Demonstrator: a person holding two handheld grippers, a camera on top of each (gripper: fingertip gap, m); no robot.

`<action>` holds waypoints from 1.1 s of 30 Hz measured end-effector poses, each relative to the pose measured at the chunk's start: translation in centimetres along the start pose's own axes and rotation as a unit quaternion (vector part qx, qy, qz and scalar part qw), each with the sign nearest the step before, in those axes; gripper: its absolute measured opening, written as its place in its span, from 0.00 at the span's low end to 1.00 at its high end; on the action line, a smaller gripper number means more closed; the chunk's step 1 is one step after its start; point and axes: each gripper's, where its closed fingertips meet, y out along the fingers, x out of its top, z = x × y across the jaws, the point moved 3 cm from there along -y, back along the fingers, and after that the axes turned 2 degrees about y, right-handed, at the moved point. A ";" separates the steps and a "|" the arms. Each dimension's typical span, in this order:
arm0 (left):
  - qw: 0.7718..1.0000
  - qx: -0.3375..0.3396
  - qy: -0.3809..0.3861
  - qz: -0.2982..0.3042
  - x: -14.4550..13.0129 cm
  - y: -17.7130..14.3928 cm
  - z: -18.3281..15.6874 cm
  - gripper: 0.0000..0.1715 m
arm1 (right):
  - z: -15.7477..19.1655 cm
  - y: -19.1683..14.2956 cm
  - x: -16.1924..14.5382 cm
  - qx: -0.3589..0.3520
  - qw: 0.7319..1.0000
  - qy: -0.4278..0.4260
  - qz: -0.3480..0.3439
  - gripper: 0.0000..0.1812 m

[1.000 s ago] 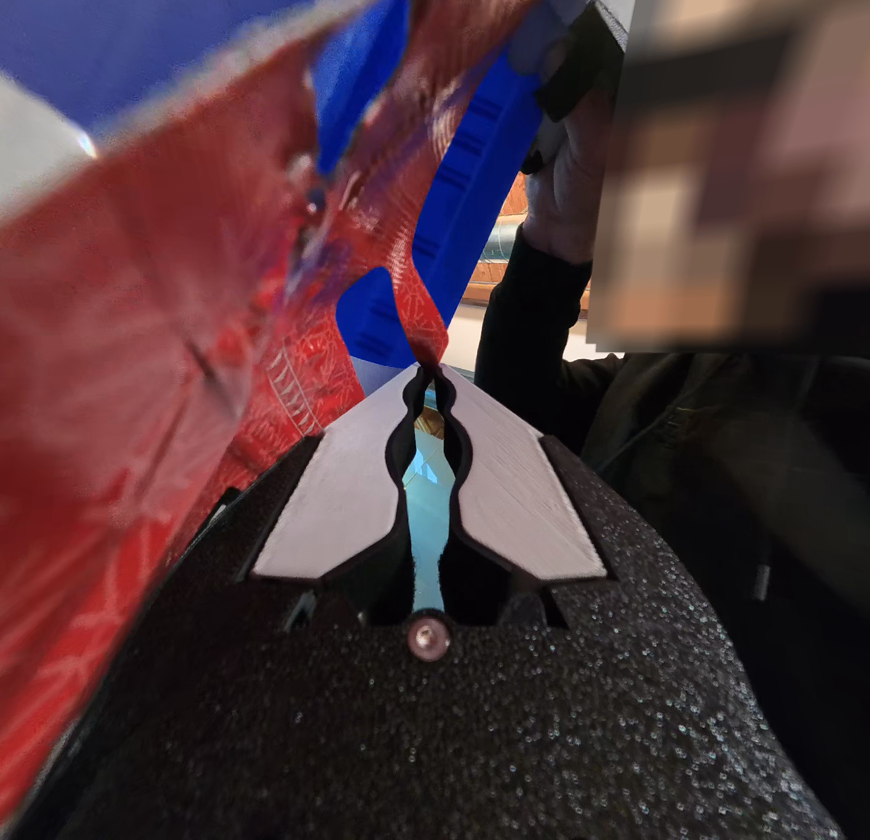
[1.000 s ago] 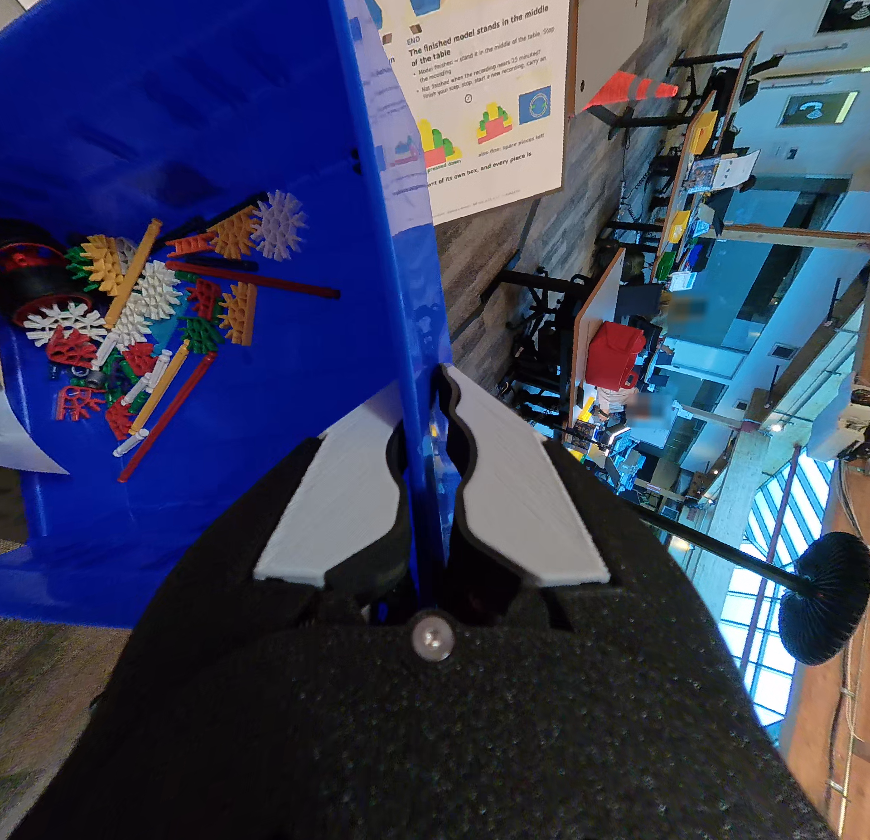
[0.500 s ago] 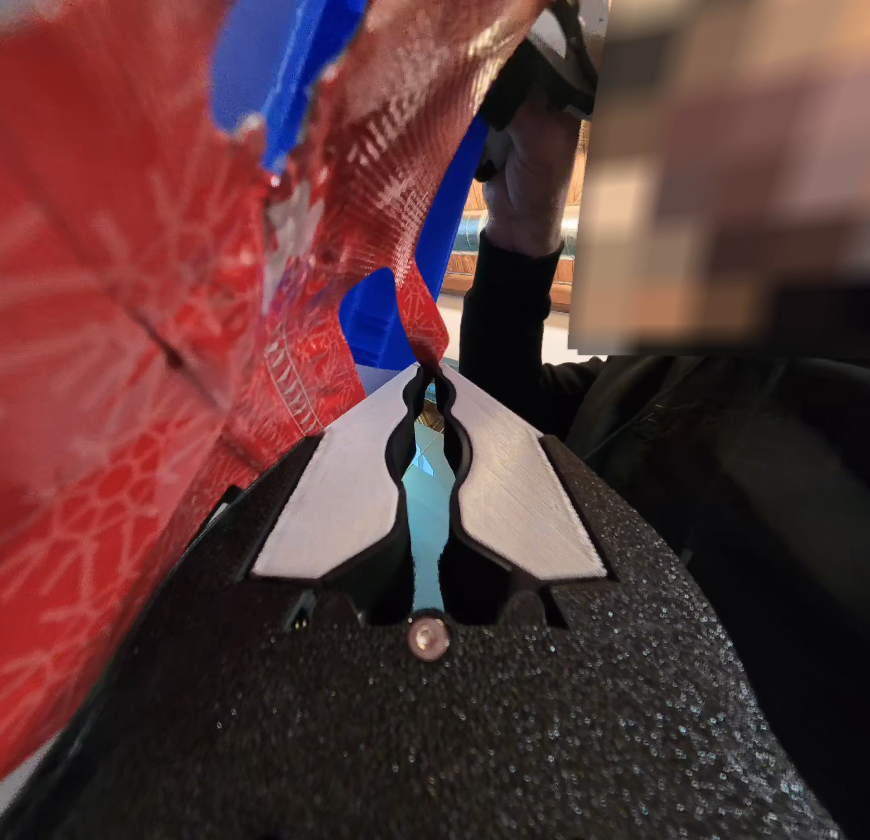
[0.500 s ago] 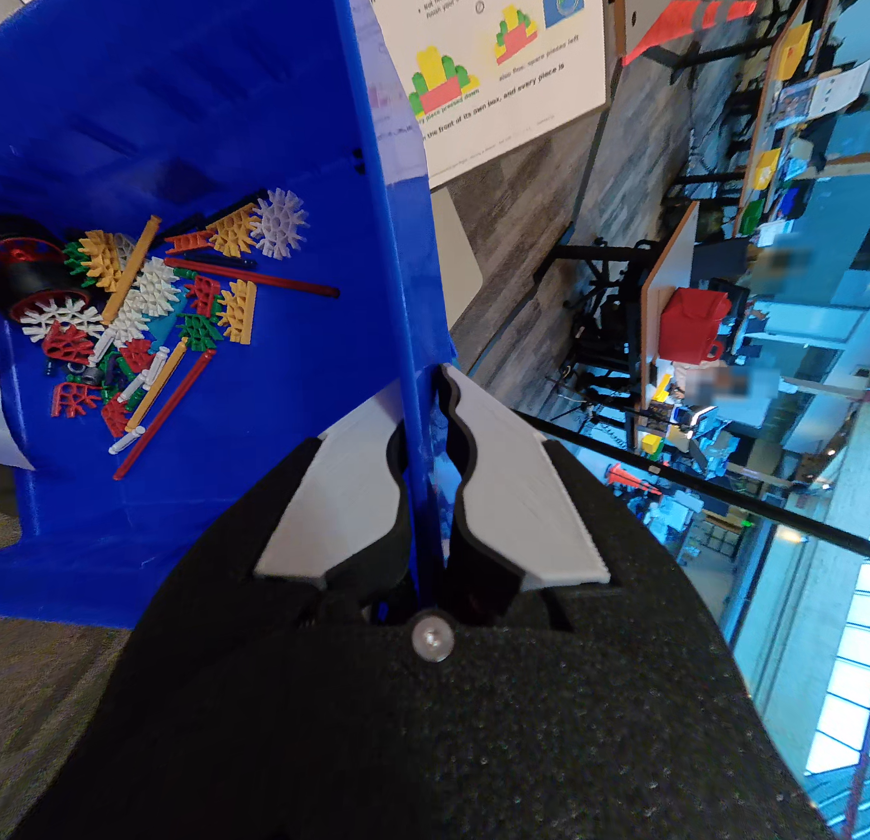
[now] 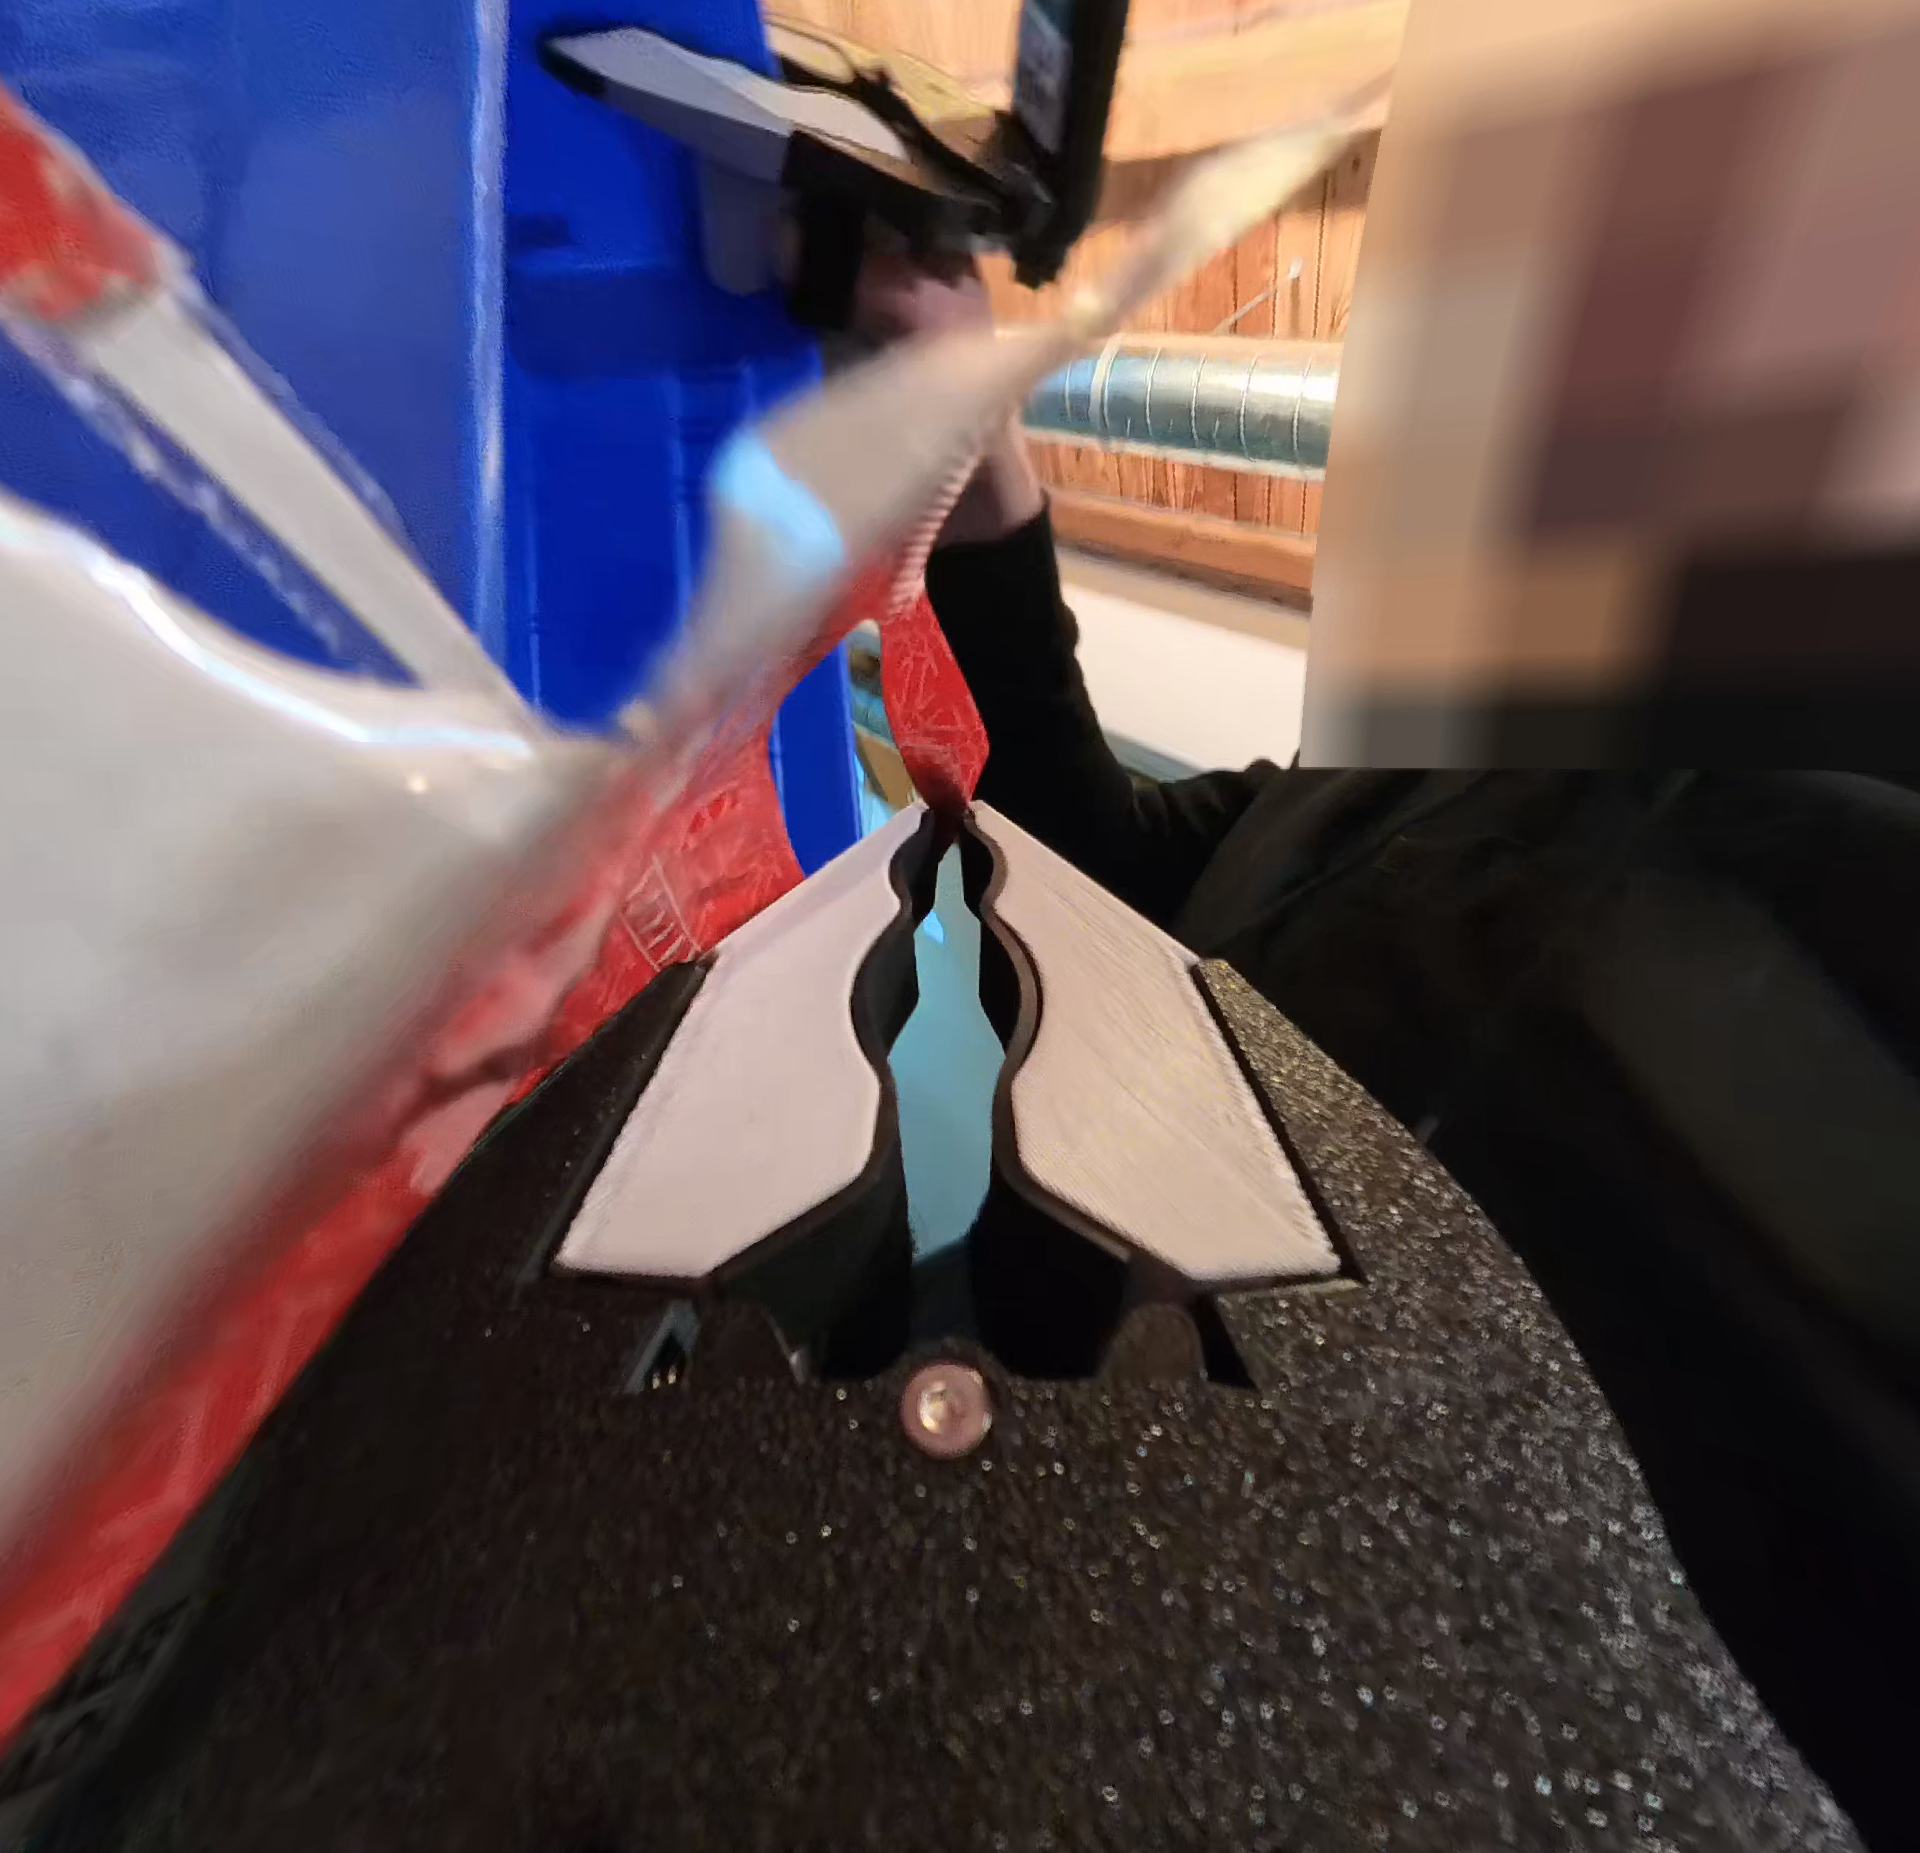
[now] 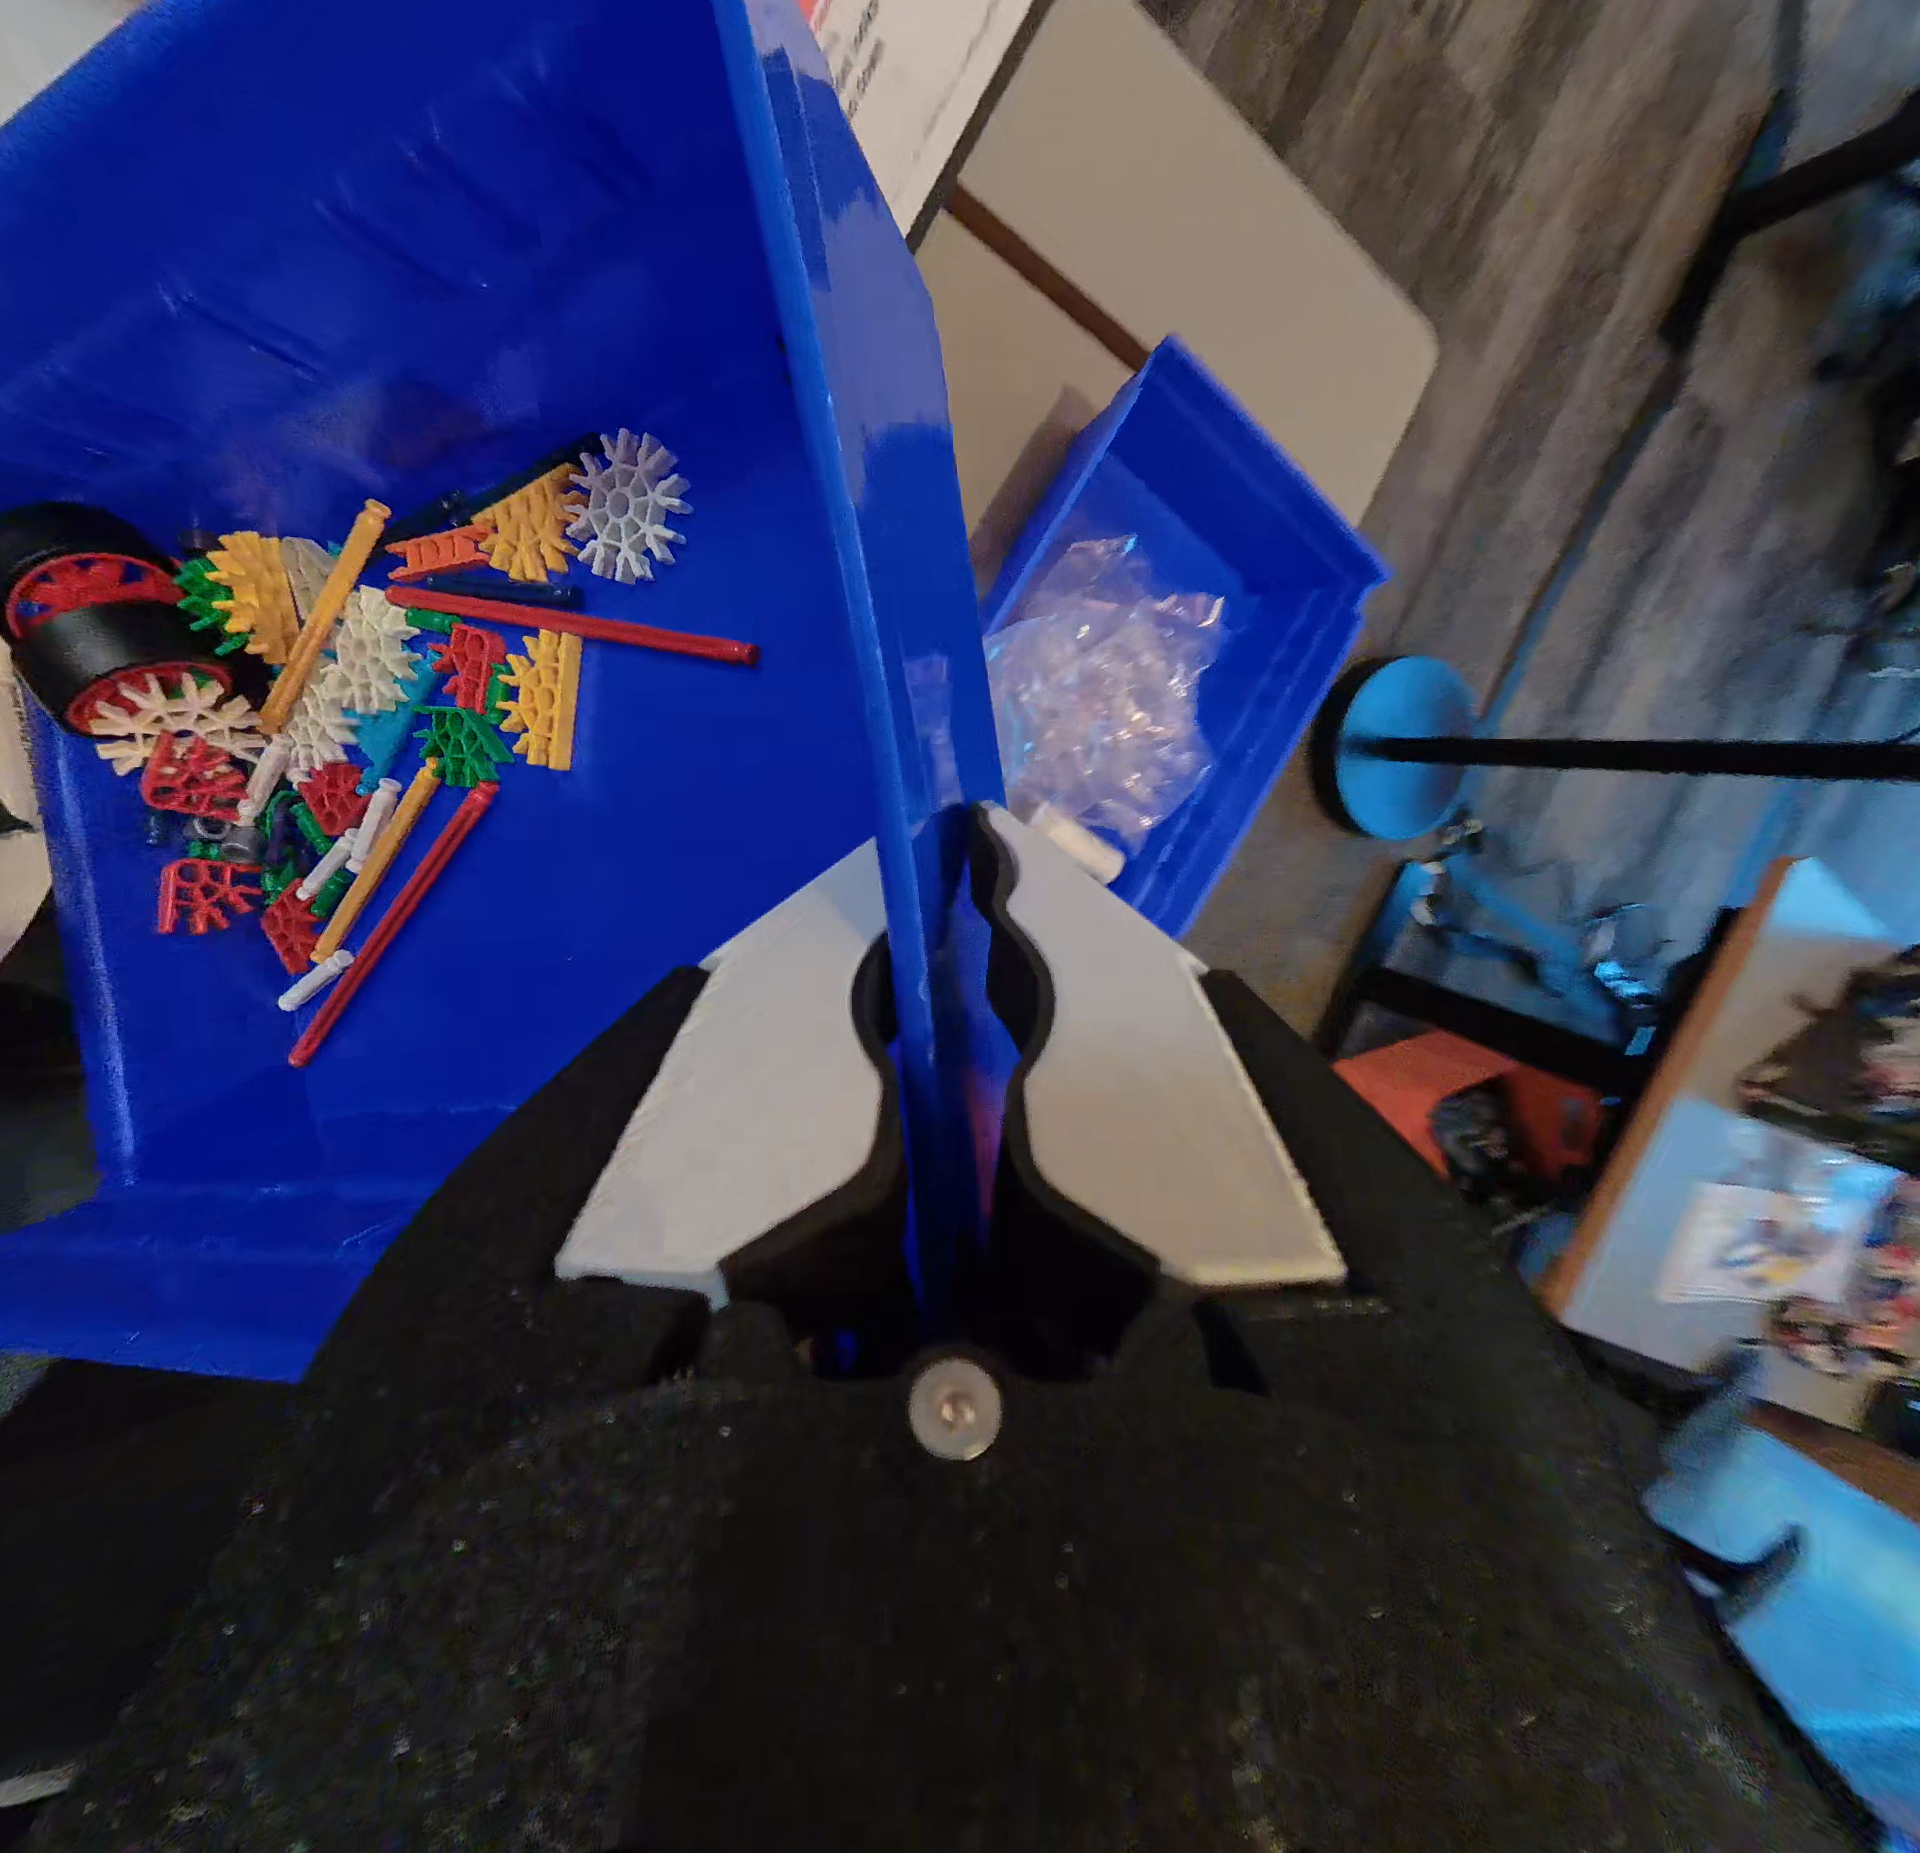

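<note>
My right gripper (image 6: 961, 816) is shut on the side wall of a blue plastic bin (image 6: 821, 276) and holds it tilted in the air. Several coloured construction-toy pieces (image 6: 353, 702), rods, snowflake connectors and a black wheel, lie heaped in its lower corner. My left gripper (image 5: 948, 811) is shut on a corner of a red patterned plastic bag (image 5: 935, 712), whose clear and red film fills the left of that view, blurred. The blue bin (image 5: 613, 432) stands just behind the bag, with the right gripper (image 5: 727, 130) clamped on its wall.
A second blue bin (image 6: 1288, 598) with crumpled clear plastic bags (image 6: 1101, 691) sits below on a white table (image 6: 1195, 193). A person's black sleeve (image 5: 1018, 660) and torso are at the right. A black stand with a round base (image 6: 1392, 743) and grey floor lie beyond. My hands' fingertips stand some 25 centimetres from each other.
The right gripper has swung the bin so that the view now looks down on the table and second bin. The bag has shifted in the left view, showing more clear film and blue bin wall.
</note>
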 end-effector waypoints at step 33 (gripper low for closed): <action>0.997 0.029 -0.019 0.065 -1.0 -2.3 -4.0 0.01 | 9.5 14.5 -19.3 0.339 0.867 0.365 -0.032 0.01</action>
